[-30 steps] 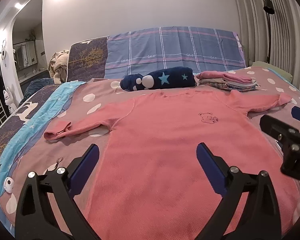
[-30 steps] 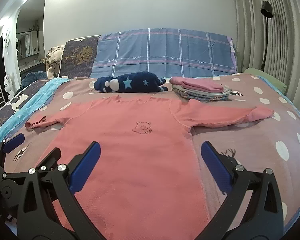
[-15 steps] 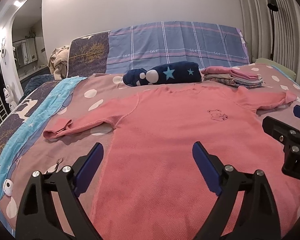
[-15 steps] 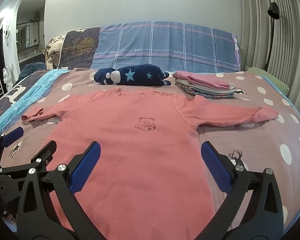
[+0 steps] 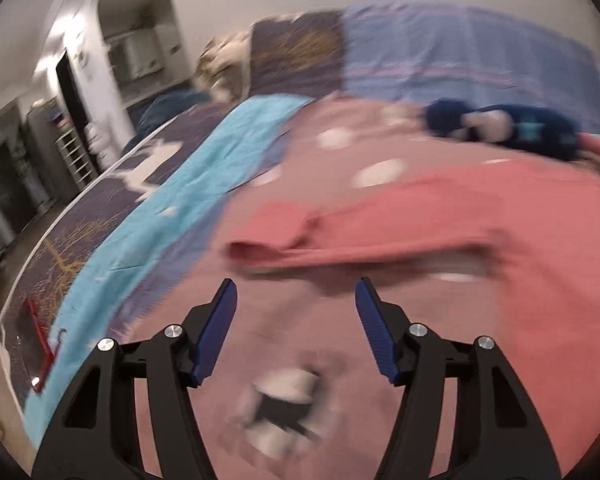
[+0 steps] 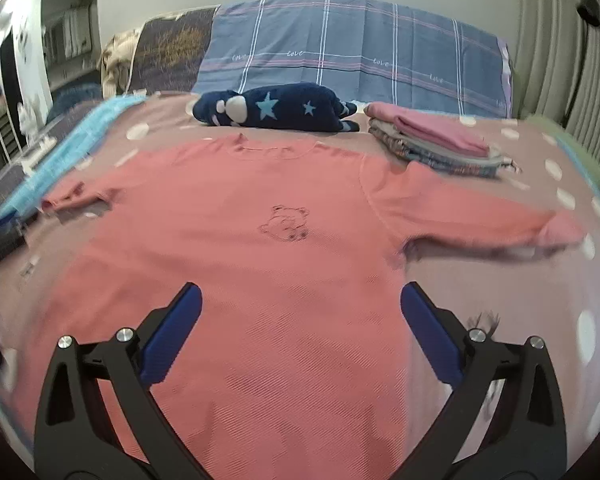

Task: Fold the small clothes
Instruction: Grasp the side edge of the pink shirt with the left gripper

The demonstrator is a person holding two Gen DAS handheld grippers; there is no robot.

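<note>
A pink shirt point(image 6: 260, 280) lies spread flat, face up, on the bed point(image 6: 500, 280), sleeves out to both sides. The left tool point(image 5: 296, 304) hangs over the bedcover just short of the shirt's left sleeve point(image 5: 340, 236); its jaws are closing with nothing between them, and that view is blurred. The right tool point(image 6: 300, 312) hovers above the shirt's lower body, jaws wide apart and empty. Behind the collar lies a navy bundle with stars point(image 6: 276, 110). To its right sits a stack of folded clothes point(image 6: 440, 144), near the right sleeve point(image 6: 500, 220).
</note>
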